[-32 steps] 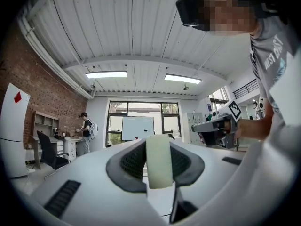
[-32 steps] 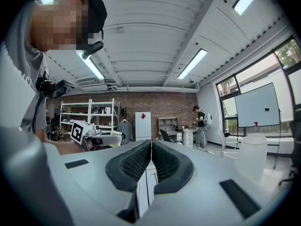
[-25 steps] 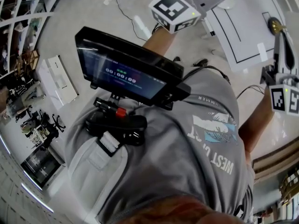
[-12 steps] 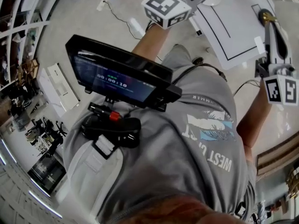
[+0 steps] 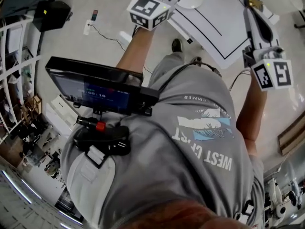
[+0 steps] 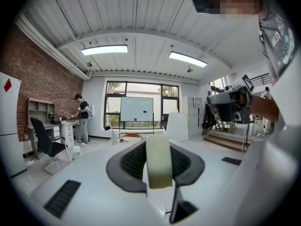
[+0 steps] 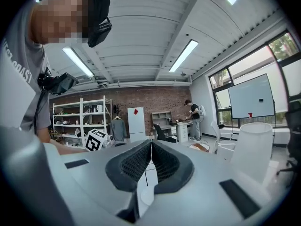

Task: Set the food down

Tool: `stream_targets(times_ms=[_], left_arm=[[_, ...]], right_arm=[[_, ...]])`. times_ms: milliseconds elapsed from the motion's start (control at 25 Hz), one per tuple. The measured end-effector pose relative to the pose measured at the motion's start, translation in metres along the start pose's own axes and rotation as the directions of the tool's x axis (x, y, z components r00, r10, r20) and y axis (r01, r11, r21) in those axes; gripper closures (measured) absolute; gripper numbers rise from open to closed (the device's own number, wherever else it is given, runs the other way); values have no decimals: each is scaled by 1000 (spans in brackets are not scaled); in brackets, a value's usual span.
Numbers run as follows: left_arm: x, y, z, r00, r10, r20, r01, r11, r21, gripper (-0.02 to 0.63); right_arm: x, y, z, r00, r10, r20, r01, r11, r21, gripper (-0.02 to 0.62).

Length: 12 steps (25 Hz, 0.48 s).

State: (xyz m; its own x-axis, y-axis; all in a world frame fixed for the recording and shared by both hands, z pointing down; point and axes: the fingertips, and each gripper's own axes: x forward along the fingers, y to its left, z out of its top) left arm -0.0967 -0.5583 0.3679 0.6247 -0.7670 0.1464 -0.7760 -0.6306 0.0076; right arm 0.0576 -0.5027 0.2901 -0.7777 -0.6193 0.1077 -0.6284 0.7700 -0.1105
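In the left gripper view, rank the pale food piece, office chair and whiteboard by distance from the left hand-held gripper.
1. Pale food piece: between the jaws of the left hand-held gripper.
2. Office chair: left, mid-room.
3. Whiteboard: centre, by far windows.

Item: food (image 6: 159, 157), showing as a pale yellowish-green slab with a smooth face and rounded corners.
Pose: standing upright, its narrow edge facing along the left gripper (image 6: 159, 166), leaning only slightly.
Position: sitting at the middle of the left gripper, between its two dark ribbed jaws and rising above their tops.
Contact: both jaws are pressing on its flat sides.
Support: resting on nothing but the left gripper; not yet set down.
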Motion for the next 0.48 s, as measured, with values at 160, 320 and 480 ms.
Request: stream_targets(times_ms=[160, 320, 480], left_arm=[[27, 31, -43, 996, -26, -81, 26, 1000, 7, 506], [46, 28, -69, 986, -48, -157, 52, 998, 21, 506], [63, 33, -98, 969, -69, -236, 79, 996, 30, 506]], right_arm=[[25, -13, -19, 999, -34, -16, 34, 999, 29, 586], [16, -17, -22, 997, -63, -34, 65, 997, 43, 586], [15, -21, -24, 995, -86, -48, 88, 995, 53, 586]])
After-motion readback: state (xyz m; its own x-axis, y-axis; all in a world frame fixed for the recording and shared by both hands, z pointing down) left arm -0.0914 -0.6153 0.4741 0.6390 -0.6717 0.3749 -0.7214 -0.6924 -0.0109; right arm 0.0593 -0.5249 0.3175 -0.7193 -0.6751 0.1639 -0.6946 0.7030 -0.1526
